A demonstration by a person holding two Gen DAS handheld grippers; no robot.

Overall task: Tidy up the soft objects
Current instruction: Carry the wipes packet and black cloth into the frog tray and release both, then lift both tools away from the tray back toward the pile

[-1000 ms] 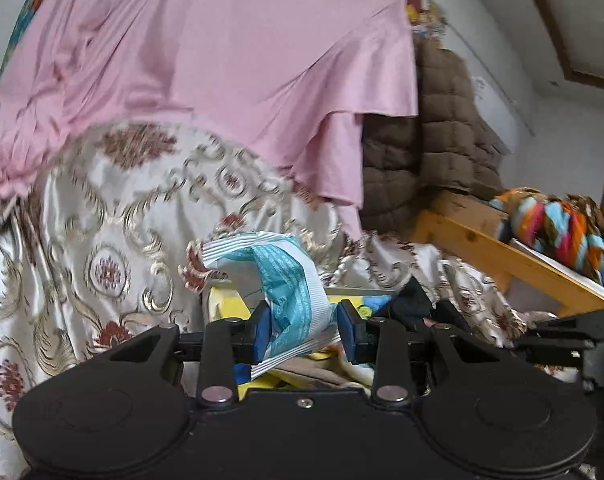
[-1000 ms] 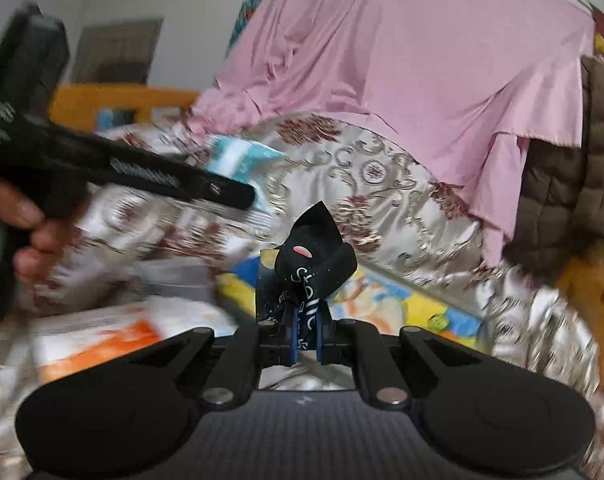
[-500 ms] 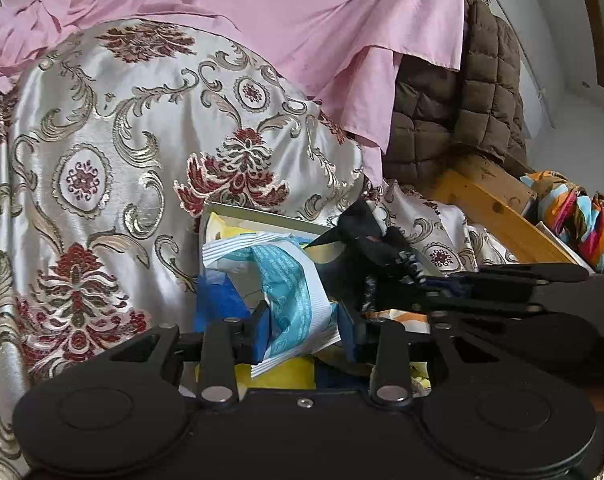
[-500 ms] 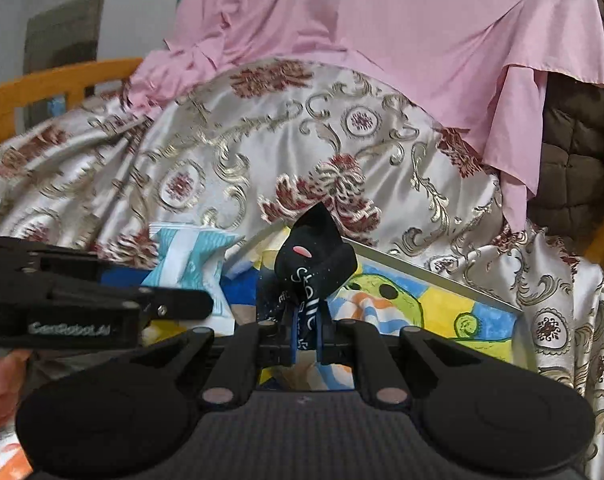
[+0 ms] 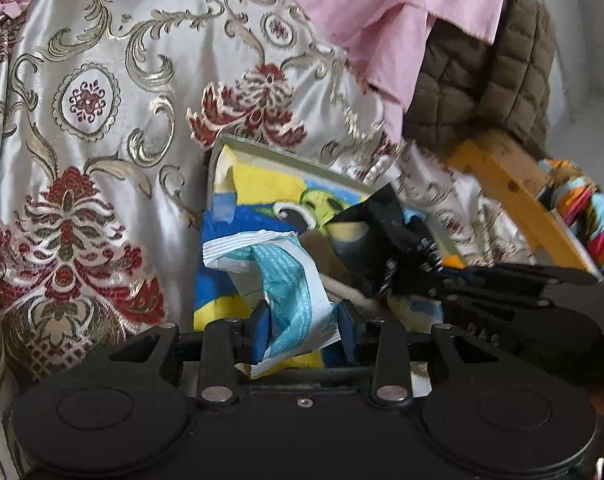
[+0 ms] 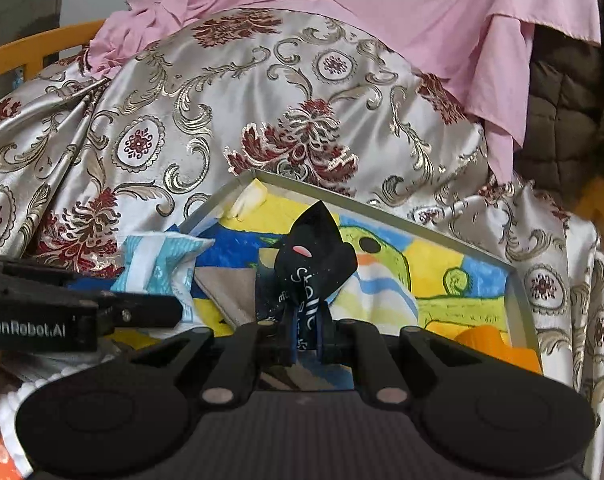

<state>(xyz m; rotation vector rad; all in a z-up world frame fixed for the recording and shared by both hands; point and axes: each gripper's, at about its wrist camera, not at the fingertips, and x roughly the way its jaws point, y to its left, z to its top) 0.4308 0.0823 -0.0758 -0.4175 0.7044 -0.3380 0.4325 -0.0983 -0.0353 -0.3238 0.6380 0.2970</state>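
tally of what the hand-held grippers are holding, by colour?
Light blue and white crinkled soft packet, in the left hand-held gripper: 1
Black fabric pouch with white lettering, in the right hand-held gripper: 1
Total: 2

Left gripper [image 5: 303, 330] clamped on something, partway closed; right gripper [image 6: 305, 340] at its 3 o'clock, pinched nearly shut.

both wrist views look down, close, seemingly sharing the tray [image 5: 262, 151].
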